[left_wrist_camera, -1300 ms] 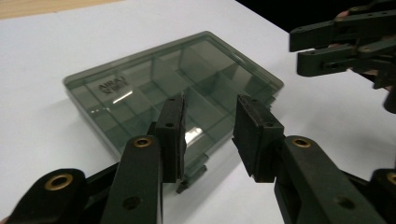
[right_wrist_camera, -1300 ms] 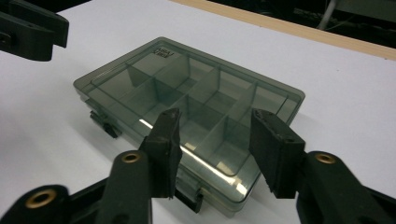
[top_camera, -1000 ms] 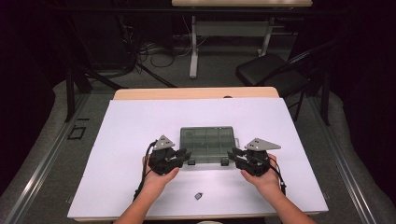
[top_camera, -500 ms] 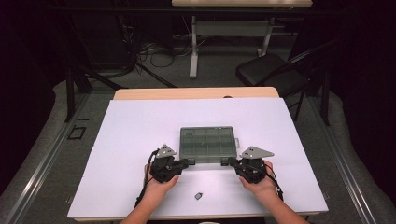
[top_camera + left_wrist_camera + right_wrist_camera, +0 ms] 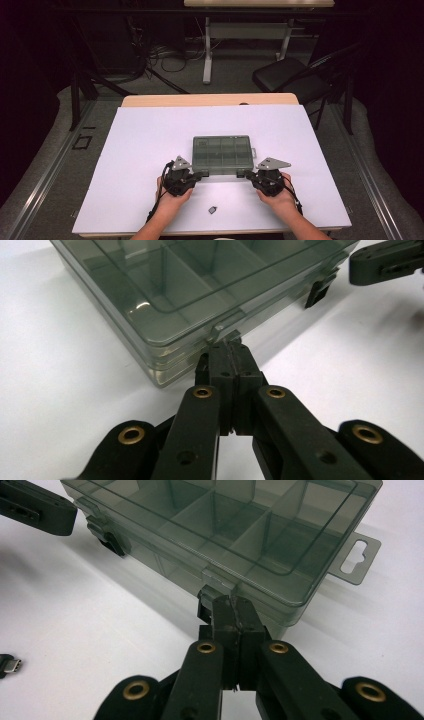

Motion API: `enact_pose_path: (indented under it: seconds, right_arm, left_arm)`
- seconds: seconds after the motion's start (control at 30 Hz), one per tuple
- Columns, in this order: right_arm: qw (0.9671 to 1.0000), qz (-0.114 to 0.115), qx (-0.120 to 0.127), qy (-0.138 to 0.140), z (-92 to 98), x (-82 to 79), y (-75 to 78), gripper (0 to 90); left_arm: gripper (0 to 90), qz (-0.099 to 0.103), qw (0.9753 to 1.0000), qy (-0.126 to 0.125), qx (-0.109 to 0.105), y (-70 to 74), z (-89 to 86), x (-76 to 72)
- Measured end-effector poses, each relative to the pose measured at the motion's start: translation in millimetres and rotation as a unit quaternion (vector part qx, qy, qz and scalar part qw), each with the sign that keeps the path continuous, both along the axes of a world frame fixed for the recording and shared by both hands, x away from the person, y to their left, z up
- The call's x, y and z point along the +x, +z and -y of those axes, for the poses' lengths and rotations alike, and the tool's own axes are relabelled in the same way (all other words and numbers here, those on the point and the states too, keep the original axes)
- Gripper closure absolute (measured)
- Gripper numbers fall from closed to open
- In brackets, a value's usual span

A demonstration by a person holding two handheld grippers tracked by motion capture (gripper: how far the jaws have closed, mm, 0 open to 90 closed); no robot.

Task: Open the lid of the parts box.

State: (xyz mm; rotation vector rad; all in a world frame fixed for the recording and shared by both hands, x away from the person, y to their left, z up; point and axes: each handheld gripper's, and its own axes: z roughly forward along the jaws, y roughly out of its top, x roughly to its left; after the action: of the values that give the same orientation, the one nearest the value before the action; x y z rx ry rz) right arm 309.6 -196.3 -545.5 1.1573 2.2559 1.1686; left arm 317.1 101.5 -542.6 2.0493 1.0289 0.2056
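A smoky clear compartment box (image 5: 222,154) lies with its lid down in the middle of the white table. My left gripper (image 5: 200,175) is shut, and in the left gripper view its tips (image 5: 231,346) press against the box's (image 5: 165,295) front latch. My right gripper (image 5: 247,175) is shut too, its tips (image 5: 233,601) against the other front latch (image 5: 206,600) of the box (image 5: 235,525). Nothing sits between either pair of jaws. Each gripper view shows the other gripper farther off: the right gripper (image 5: 385,262) and the left gripper (image 5: 35,507).
A small dark connector piece (image 5: 212,210) lies on the table near the front edge between my hands, seen also as the connector piece (image 5: 7,665). The box has a hang tab (image 5: 357,555) on its right end. A black chair (image 5: 290,80) stands beyond the table.
Both grippers have drawn back from the box's sides toward the person and now stand at its front edge, tips on the two latches. The box has stayed put.
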Motion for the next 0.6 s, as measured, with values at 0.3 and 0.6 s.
enact_pose_path:
  seconds: [0.3,0.6]
  right_arm:
    - [1.0,-0.003,-0.005,0.003,-0.7,2.5,-2.9,90.0]
    - [1.0,-0.004,-0.007,0.0,-1.3,3.2,-4.4,90.0]
  left_arm:
    - [90.0,0.002,1.0,0.005,0.005,-4.1,-0.5,4.7]
    - [90.0,0.002,0.9999,0.004,0.01,-5.5,-0.5,6.4]
